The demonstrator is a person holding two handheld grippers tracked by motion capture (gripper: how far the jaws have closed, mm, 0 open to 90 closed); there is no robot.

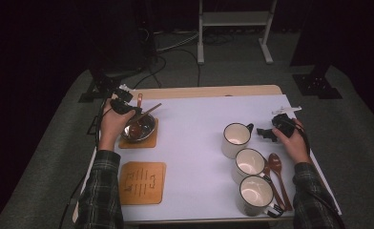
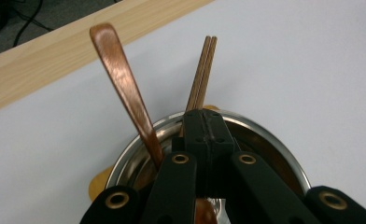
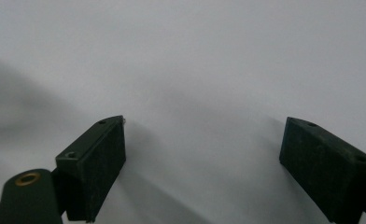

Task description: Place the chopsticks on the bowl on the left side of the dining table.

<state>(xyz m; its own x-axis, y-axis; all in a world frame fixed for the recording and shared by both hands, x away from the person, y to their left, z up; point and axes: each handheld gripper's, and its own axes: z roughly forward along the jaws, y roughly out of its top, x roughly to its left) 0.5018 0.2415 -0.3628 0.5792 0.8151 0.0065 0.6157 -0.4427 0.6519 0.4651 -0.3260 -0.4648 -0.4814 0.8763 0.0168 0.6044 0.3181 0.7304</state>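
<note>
Wooden chopsticks (image 2: 202, 74) are held between the closed jaws of the left gripper (image 2: 204, 126), and their free ends point away over the white surface (image 1: 194, 143). This gripper hangs over a steel bowl (image 2: 260, 140), which stands on a cork mat (image 1: 149, 142) near the left edge of the surface, toward the far left corner. A brown spoon (image 2: 125, 88) leans inside the bowl, just beside the gripper, with its handle pointing to the far wooden edge (image 2: 55, 60).

At the right edge, the right gripper (image 1: 271, 133) rests low over the white surface; its jaws stand wide apart and nothing is between them. Three white mugs (image 1: 249, 164) stand in a line near it, toward the near right corner. Another cork mat (image 1: 142, 182) lies by the near left corner.
</note>
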